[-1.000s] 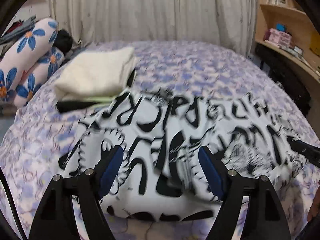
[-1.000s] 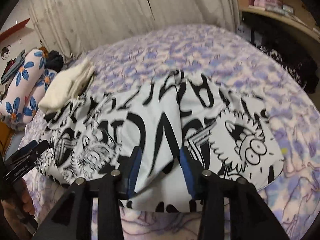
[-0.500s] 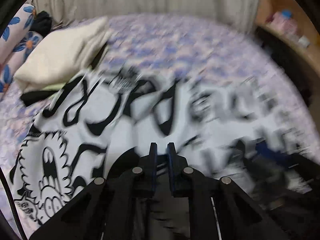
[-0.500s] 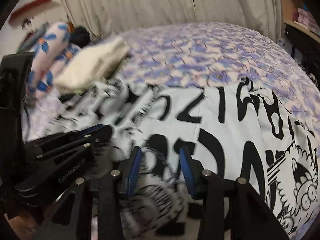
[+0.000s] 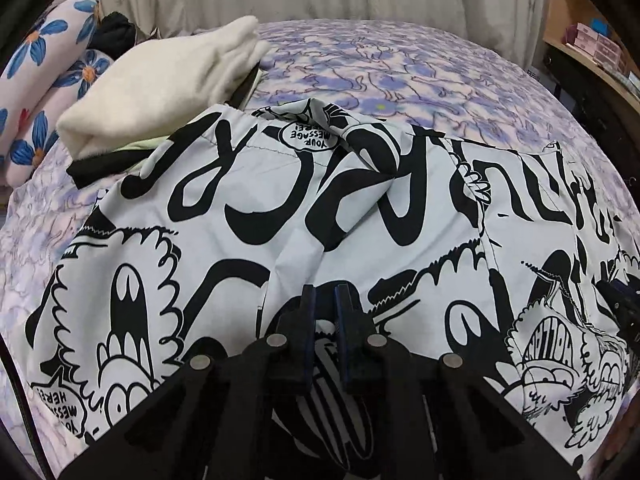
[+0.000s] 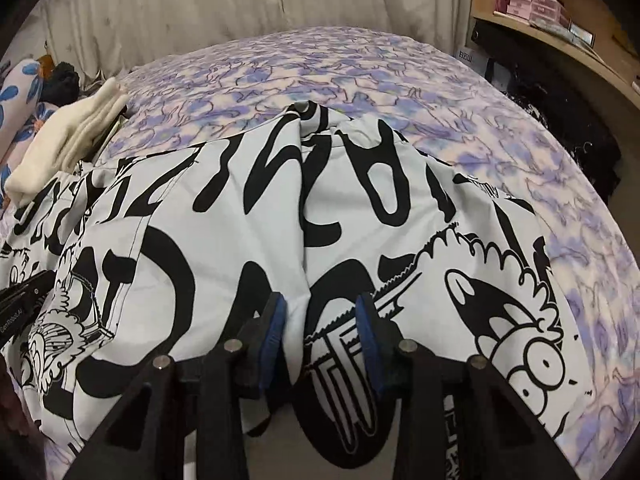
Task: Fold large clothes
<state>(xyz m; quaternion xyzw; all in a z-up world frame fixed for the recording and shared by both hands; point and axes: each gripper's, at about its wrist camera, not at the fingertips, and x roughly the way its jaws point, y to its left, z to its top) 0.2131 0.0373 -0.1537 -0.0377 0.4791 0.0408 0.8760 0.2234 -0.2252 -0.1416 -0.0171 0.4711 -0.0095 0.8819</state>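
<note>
Two claws: you have both at the near edge of the printed garment (image 5: 280,208), one on each side of its middle, so the cloth can be carried over in one even fold.
Left claw (image 5: 325,300): you hold it pinched down to a thin gap, and black-and-white cloth shows between the blue pads; you appear to grip a raised ridge of fabric at 6 o'clock in its view, which would explain the crease running up toward 12.
Right claw (image 6: 320,312): its jaws stand partly apart, astride a fold of the cloth that rises between the pads; whether the pads actually bite the fabric I cannot tell, so count it as not yet gripping.
Garment position: it lies spread on the bed (image 5: 400,64), near hem at your claws, far edge bunched into a small peak at 12 o'clock in the right view.
Folded cream pile (image 5: 160,92): it sits at 10 o'clock in the left view, with the garment's far left corner touching or overlapping it, probably as finished work kept off the folding area.
Flowered pillows (image 5: 36,80): they lie at 9 o'clock, beyond the pile, well apart from your claws.
Shelf (image 6: 560,20): it stands at 2 o'clock, off the bed.
Judgement: you seem set to lift the near hem; close the right claw first, or the fold will likely go skew.
</note>
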